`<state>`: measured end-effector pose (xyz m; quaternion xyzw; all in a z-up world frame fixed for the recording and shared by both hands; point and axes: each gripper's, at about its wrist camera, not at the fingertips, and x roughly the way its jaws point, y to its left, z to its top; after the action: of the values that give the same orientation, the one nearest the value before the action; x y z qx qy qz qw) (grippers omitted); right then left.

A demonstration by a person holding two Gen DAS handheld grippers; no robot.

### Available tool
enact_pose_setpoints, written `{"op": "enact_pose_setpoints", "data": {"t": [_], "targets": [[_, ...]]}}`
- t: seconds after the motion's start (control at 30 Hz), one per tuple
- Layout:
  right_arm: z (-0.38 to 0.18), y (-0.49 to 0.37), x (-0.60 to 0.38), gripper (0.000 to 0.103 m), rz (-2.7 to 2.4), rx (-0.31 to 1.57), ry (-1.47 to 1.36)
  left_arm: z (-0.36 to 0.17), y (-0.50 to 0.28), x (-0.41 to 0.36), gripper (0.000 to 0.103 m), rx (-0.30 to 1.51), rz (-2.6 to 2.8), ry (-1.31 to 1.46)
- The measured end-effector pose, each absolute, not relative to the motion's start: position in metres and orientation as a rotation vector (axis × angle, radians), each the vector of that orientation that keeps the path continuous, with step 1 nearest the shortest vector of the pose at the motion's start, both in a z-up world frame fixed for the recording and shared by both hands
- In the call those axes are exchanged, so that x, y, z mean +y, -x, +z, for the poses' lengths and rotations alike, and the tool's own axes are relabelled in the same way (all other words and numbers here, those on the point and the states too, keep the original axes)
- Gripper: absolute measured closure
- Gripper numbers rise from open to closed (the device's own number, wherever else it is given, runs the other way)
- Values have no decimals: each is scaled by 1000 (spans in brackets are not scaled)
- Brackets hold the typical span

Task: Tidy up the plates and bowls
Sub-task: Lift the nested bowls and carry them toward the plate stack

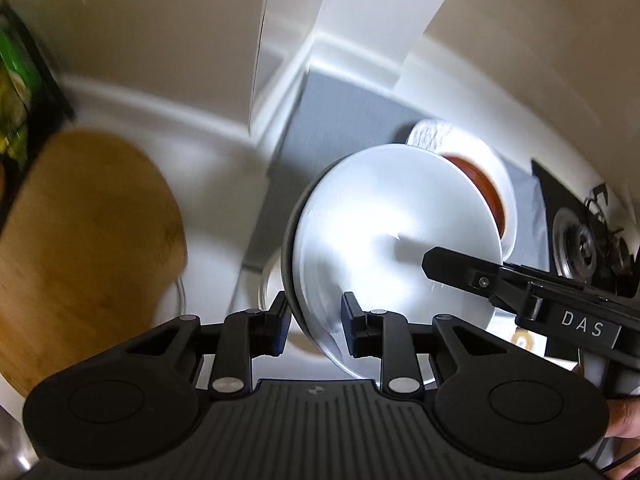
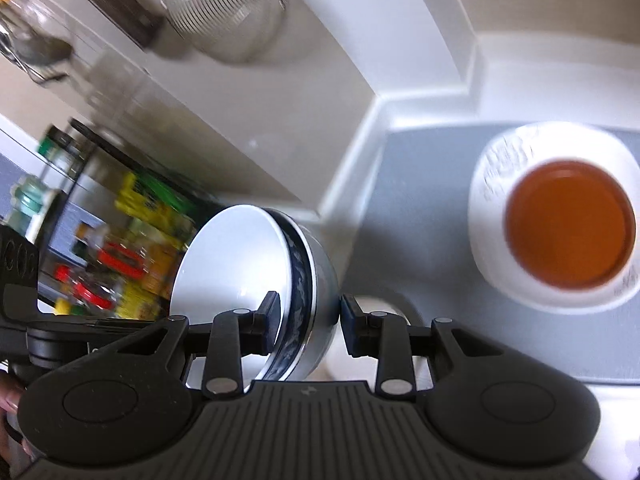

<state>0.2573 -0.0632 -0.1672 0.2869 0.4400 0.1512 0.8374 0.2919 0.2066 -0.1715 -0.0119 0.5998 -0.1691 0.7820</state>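
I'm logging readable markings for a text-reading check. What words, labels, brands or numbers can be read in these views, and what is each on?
"DAS": white letters on the right gripper body, seen in the left wrist view.
Colourful packages on the shelf: print too blurred to read.
Green package: blurred, unreadable.
Small emblem on each gripper's ribbed base: a symbol, no text.

Beige wall (image 1: pixel 160 40), white counter (image 1: pixel 216 184), grey mat (image 2: pixel 420 200), steel colander (image 2: pixel 224 12) hanging.
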Motion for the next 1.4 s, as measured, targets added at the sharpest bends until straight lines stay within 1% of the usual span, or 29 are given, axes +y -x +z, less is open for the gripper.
{"op": "enact_pose_setpoints", "data": {"t": [0.17,0.27,0.47,0.57,0.67,0.77,0.83,1.03,1.13,1.17,1.27,1.4], "targets": [[-196,-253,-58,68,287,985,-633,-202,-297,211,75,1371,-385,17],[-211,-255,-53,68,280,1019,-621,-216,-302,213,75,1383,-399,-1],[-223,-259,-39,68,256,1059,-534,-238,-311,218,75,1426,-425,12],[-224,-262,-26,72,232,1074,-398,-249,-313,220,74,1456,-445,33],[-227,-263,-21,72,225,1092,-346,-262,-315,219,74,1475,-440,43],[-229,-265,-22,72,226,1106,-336,-266,-315,223,74,1471,-435,65],[-228,-265,-22,74,230,1104,-328,-269,-316,224,74,1474,-434,73],[-220,-266,-34,74,236,1066,-349,-268,-321,230,75,1470,-466,107],[-213,-269,-41,74,224,1028,-357,-256,-322,233,75,1409,-481,90],[-213,-270,-44,77,232,1026,-367,-250,-321,235,75,1374,-492,83],[-218,-276,-47,89,217,1046,-359,-239,-321,238,75,1296,-523,63],[-224,-277,-48,92,226,1040,-393,-251,-326,240,76,1342,-502,83]]}}
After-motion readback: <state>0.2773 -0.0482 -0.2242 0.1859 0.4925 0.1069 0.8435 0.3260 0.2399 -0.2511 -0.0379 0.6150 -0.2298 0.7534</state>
